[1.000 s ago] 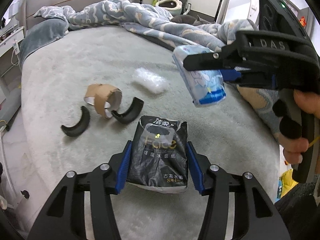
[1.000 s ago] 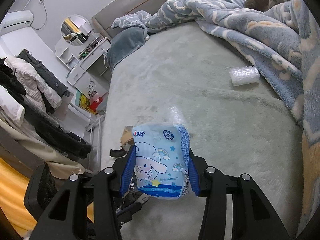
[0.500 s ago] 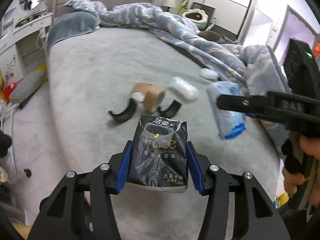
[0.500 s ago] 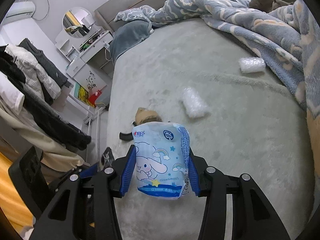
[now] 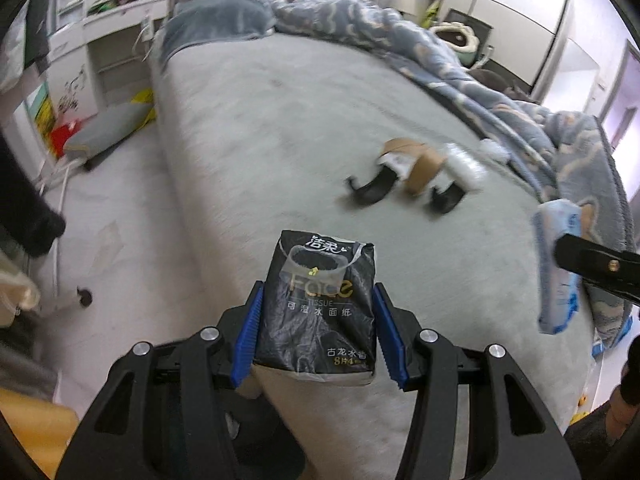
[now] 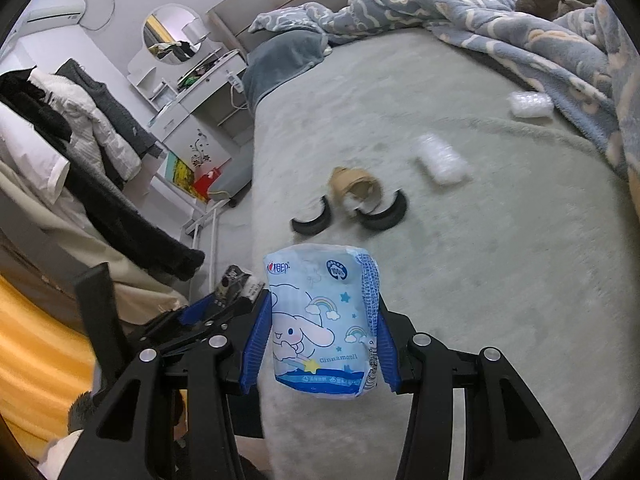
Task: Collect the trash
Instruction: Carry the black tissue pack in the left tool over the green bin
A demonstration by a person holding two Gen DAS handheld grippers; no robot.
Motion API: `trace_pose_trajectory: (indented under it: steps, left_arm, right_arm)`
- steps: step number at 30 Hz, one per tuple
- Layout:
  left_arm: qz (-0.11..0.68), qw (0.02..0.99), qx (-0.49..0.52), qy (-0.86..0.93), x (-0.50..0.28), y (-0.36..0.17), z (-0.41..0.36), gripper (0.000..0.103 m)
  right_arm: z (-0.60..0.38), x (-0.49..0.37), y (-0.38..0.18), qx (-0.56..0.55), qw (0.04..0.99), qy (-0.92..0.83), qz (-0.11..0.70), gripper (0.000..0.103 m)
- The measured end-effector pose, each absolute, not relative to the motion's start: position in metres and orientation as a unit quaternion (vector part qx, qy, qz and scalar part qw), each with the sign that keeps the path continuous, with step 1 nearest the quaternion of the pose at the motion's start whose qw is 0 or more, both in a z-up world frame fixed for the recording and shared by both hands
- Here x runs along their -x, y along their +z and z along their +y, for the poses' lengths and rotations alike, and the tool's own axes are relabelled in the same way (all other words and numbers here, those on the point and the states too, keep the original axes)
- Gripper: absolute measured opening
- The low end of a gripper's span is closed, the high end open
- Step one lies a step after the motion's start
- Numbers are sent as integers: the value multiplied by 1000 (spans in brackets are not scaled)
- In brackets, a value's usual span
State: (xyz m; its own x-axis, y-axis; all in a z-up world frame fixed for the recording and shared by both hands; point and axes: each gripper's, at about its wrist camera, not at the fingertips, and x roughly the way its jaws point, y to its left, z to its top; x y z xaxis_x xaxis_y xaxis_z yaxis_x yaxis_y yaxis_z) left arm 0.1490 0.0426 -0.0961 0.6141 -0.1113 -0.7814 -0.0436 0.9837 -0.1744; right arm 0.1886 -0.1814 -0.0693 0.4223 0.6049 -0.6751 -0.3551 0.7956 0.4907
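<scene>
Bedroom with a wide grey plush bed [image 6: 460, 128], rumpled blue patterned blanket [image 6: 500, 12] bunched along the far right. Leftmost, left gripper [image 5: 316, 322] pinching a black crinkled plastic tissue pack [image 5: 320, 312] between its blue pads, held clear of the bedding near the bed's edge. Next over, on the bedding itself: two black curved plastic pieces [image 6: 312, 222] flanking a torn brown cardboard roll [image 6: 354, 190], all close together; just right of those, a clear bubble-wrap roll [image 6: 440, 158]; farther right, near the blanket, a second, smaller clear bubble-wrap bundle [image 6: 530, 104], edges blurred, so possibly plain film instead. Right gripper [image 6: 320, 338] clamped on a pale blue cartoon-printed tissue pack [image 6: 320, 320], likewise lifted off the bed.

Judging progress: two wrappers picked up, neither yet dropped anywhere, no bin in view. Remaining, apparently: cardboard roll, both black pieces, both clear bundles. Roughly early to mid task, with both tools full and needing emptying before any further pickup.
</scene>
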Motion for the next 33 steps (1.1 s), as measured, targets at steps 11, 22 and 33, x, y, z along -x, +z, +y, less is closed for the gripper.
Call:
trace_pose_trajectory:
  steps: [11, 22, 33]
  left_arm:
    - [491, 864, 105, 31, -127, -130, 97, 55]
    - [550, 823, 126, 61, -112, -168, 135, 55]
    - [611, 774, 157, 55, -93, -205, 158, 56]
  right_arm:
    - [-132, -172, -70, -123, 820, 324, 456, 48]
    - [-80, -163, -72, -94, 805, 361, 461, 48]
    - [-37, -156, -82, -62, 788, 379, 481, 48]
